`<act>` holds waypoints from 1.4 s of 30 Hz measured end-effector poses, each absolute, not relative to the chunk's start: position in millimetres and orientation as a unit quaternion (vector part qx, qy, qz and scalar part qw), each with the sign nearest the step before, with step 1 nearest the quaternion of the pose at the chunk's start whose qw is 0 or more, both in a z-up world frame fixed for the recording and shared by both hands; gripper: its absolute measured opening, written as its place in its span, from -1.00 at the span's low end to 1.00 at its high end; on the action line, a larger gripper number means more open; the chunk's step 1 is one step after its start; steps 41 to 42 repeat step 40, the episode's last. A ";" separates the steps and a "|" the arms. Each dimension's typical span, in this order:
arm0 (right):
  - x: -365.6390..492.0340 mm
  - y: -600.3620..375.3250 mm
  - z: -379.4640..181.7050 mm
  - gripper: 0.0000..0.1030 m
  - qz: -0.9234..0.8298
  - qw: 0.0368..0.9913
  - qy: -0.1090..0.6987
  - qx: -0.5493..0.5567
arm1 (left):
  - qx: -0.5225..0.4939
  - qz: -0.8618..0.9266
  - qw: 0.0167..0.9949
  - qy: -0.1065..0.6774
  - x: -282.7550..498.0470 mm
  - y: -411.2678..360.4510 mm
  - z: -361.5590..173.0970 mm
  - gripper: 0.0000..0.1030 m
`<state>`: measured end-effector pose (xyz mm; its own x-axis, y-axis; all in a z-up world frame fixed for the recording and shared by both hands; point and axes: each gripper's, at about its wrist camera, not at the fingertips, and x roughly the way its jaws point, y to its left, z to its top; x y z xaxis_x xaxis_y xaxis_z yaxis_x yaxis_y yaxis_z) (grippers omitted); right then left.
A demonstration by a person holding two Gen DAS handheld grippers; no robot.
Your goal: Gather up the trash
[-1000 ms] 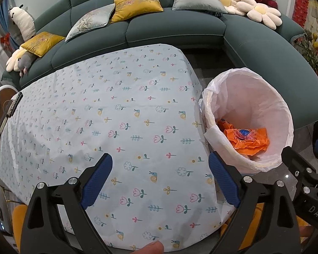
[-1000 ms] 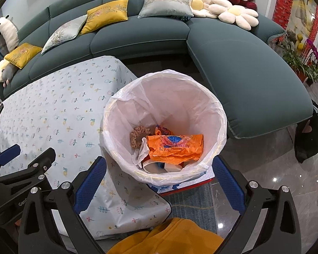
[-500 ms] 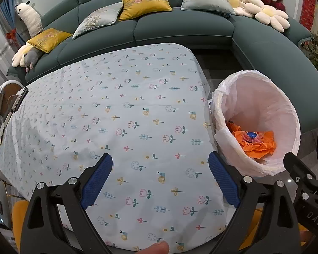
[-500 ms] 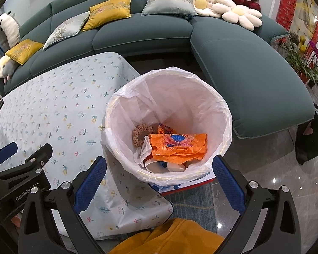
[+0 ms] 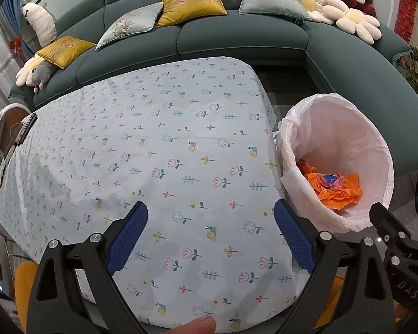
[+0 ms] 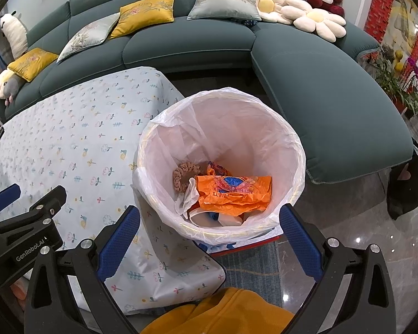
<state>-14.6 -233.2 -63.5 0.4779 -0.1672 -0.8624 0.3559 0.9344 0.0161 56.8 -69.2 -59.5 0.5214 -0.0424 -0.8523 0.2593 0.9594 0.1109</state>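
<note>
A white-lined trash bin (image 6: 276, 128) stands on the floor at the table's right end; it also shows in the left wrist view (image 5: 348, 128). In it lie an orange plastic bag (image 6: 234, 192), a brown scrunchie-like piece (image 6: 184, 175) and white scraps. The orange bag also shows in the left wrist view (image 5: 334, 189). My right gripper (image 6: 209, 239) is open and empty, above the bin's near rim. My left gripper (image 5: 210, 236) is open and empty over the floral tablecloth (image 5: 153, 144).
A teal corner sofa (image 5: 237, 36) with yellow and grey cushions curves behind the table and bin. A dark remote (image 5: 25, 129) lies at the table's left edge beside a round chair. A yellow garment (image 6: 223, 314) is below the right gripper. Glossy floor lies to the right.
Both grippers have drawn back and risen a little, so the table and bin sit slightly farther off. Both stay open and empty. The bin's contents have not moved.
</note>
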 end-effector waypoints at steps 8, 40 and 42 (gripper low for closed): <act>-13.8 -232.2 -62.8 0.87 -0.150 0.855 0.487 0.093 | 0.112 -0.083 0.866 0.480 55.6 -69.4 -59.7 0.70; -17.6 -239.6 -69.2 0.87 -0.154 0.851 0.492 0.099 | 0.115 -0.091 0.862 0.486 52.3 -76.8 -66.6 0.70; -17.6 -239.6 -69.2 0.87 -0.154 0.851 0.492 0.099 | 0.115 -0.091 0.862 0.486 52.3 -76.8 -66.6 0.70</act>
